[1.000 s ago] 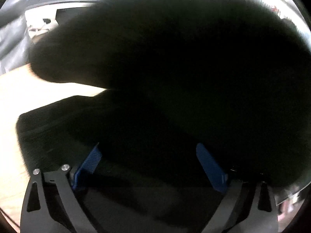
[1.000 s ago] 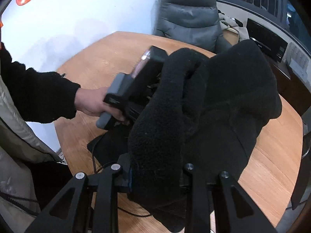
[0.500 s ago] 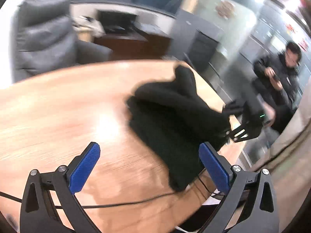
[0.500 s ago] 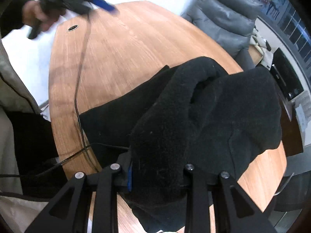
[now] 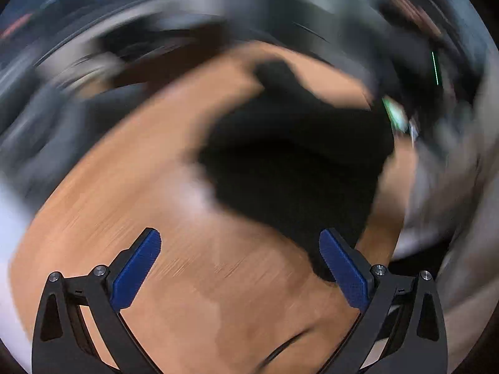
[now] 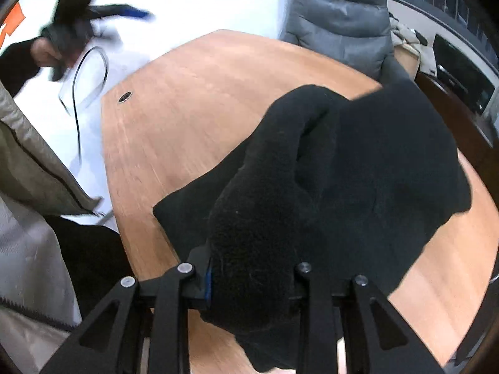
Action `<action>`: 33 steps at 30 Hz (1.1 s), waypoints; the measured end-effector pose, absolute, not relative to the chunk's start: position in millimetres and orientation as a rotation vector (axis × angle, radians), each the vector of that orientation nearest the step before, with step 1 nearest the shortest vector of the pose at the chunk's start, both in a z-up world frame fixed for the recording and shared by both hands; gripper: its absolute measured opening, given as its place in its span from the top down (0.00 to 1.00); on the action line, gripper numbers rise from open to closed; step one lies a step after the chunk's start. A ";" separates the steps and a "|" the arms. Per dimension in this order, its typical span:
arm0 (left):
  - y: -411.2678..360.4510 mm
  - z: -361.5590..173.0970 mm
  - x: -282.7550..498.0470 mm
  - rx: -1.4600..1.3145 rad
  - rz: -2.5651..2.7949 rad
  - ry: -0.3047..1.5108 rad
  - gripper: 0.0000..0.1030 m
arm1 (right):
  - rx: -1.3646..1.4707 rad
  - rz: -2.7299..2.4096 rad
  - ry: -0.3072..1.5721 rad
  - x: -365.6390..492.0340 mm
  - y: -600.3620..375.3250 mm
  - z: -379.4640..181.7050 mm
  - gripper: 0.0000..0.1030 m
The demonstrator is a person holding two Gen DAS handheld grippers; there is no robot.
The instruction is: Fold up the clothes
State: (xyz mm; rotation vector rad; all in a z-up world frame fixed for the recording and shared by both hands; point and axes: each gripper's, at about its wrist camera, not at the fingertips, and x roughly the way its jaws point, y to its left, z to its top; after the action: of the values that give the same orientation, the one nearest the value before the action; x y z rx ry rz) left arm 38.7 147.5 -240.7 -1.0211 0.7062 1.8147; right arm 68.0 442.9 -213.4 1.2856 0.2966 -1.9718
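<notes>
Right gripper is clamped on a thick bunch of the black fleece, prob to pin it on the near side of the table, while left gripper hangs wide apart w/ nothing in it, blurry, off to the left.

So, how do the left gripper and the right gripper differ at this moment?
The left gripper is open, with its blue fingers wide apart and nothing between them; the right gripper is shut on the black fleece garment. The left one is held up above the wooden table, clear of the cloth, while the right one holds a thick fold of it. The left view is blurred by motion; the right is sharp. Both have black frames and blue pads.
</notes>
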 end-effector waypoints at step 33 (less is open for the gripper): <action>150.1 -321.5 75.0 -1.000 1.708 0.573 0.00 | 1.290 -1.962 0.426 95.5 374.8 -242.4 0.68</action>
State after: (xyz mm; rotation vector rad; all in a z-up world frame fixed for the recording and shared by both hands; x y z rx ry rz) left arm 75.0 150.1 -321.5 -1.0001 0.5735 1.7078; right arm 95.5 374.8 -242.4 1.2899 0.4257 -1.9620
